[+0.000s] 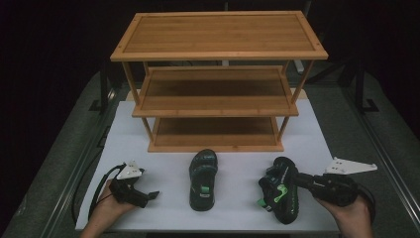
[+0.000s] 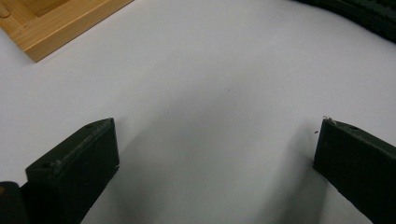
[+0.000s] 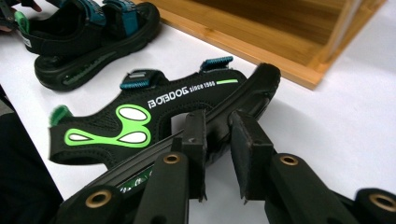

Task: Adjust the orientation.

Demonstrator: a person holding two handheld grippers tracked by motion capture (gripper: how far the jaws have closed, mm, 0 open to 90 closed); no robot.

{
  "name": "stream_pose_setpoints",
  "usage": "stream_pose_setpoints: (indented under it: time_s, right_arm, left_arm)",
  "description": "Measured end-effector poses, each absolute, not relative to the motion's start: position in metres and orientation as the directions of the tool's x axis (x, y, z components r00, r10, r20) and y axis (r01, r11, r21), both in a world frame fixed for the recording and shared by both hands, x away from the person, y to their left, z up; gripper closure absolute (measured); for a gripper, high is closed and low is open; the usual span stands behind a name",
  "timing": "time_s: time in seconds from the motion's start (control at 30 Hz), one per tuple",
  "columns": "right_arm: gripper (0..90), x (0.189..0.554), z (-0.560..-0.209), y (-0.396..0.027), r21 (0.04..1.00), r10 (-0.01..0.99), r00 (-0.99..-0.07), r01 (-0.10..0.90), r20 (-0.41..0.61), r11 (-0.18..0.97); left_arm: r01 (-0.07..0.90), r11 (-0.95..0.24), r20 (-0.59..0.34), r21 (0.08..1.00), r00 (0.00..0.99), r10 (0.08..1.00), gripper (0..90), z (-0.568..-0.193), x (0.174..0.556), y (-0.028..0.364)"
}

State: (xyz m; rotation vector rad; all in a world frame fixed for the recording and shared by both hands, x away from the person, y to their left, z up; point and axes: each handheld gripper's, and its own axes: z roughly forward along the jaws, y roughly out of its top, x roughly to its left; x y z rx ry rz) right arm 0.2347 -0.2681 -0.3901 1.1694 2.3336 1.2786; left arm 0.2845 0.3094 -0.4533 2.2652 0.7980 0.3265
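Two black sandals with green marks lie on the white board (image 1: 317,148) in front of a three-tier bamboo shelf (image 1: 218,37). One sandal (image 1: 203,178) lies flat at the centre, toe toward the shelf. The other sandal (image 1: 280,196) at the right is tipped on its side; my right gripper (image 1: 296,179) is shut on the edge of its sole. In the right gripper view the jaws (image 3: 217,119) pinch the sole of this sandal (image 3: 154,112). My left gripper (image 1: 151,195) rests at the front left, open, with bare board between its fingers (image 2: 215,128).
The shelf's bottom tier (image 1: 215,134) sits just behind the sandals; its corner (image 2: 60,23) appears in the left gripper view. The centre sandal (image 3: 88,37) lies beyond the held one in the right gripper view. Dark floor surrounds the board.
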Motion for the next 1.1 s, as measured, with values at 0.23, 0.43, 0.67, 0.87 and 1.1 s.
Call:
stream_pose_setpoints:
  time_s: [0.23, 0.43, 0.67, 0.87, 1.1]
  right_arm:
    - [74.6, 0.232, -0.4, -0.287, 0.79, 0.746, -0.63, 0.561, 0.214, 0.247]
    - [74.7, 0.231, -0.41, -0.299, 0.79, 0.746, -0.616, 0.578, 0.255, 0.207]
    - [74.6, 0.231, -0.421, -0.311, 0.773, 0.754, -0.596, 0.604, 0.277, 0.193]
    - [73.7, 0.234, -0.432, -0.317, 0.748, 0.765, -0.574, 0.636, 0.294, 0.19]
    - [72.2, 0.24, -0.441, -0.314, 0.722, 0.766, -0.57, 0.659, 0.297, 0.211]
  left_arm:
    - [0.452, -0.563, 0.003, 0.692, 0.778, 0.628, 0.0, -0.453, 0.285, 0.309]
    - [0.453, -0.563, 0.003, 0.692, 0.778, 0.629, 0.0, -0.453, 0.285, 0.309]
    - [0.453, -0.562, 0.002, 0.692, 0.778, 0.629, 0.0, -0.453, 0.285, 0.309]
    - [0.453, -0.563, 0.002, 0.692, 0.778, 0.629, 0.0, -0.453, 0.285, 0.309]
    - [0.453, -0.563, 0.002, 0.692, 0.778, 0.628, 0.0, -0.453, 0.285, 0.309]
